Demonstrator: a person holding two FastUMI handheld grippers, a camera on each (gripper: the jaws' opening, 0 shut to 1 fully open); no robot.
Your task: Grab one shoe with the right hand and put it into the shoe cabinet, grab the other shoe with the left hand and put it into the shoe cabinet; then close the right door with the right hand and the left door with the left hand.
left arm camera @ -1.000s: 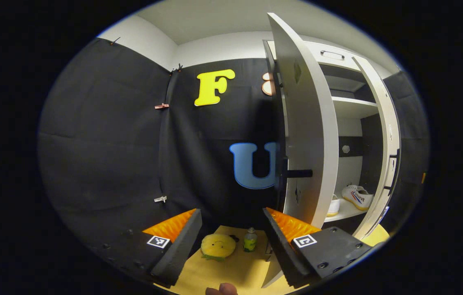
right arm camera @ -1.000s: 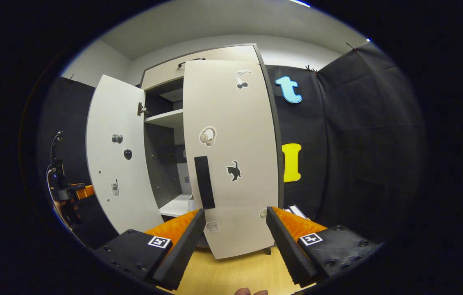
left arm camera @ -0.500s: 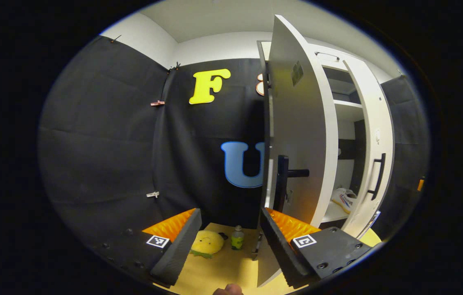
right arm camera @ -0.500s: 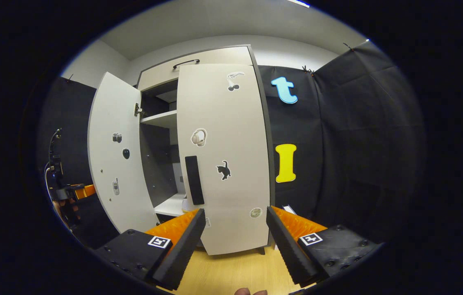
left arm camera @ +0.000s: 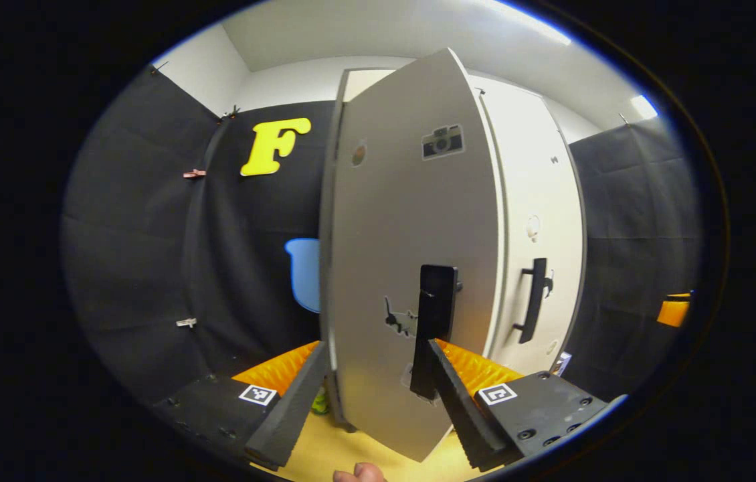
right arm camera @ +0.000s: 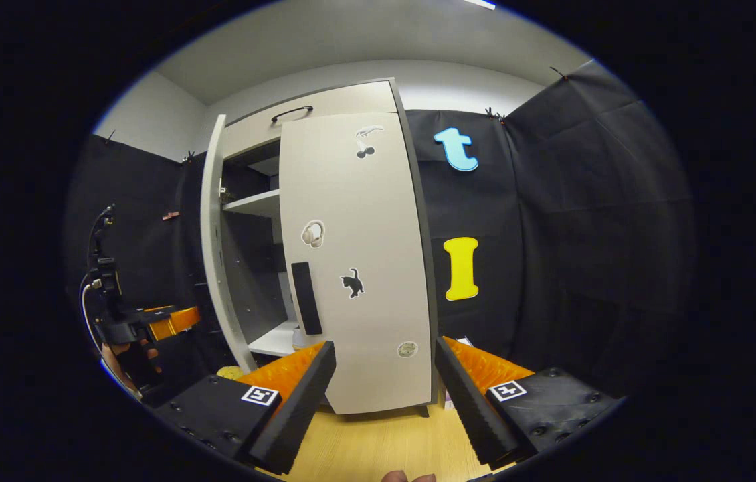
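Pale grey left door [left arm camera: 411, 268] stands right in front of the left gripper [left arm camera: 371, 395], jaws wide and empty, its upright black handle [left arm camera: 433, 321] just beside the right-hand finger [left arm camera: 448, 395]. Right door [right arm camera: 358, 268] looks almost shut, the right gripper [right arm camera: 385, 395] wide and empty near it. Left hand is nearer; the push runs rightward, I reckon
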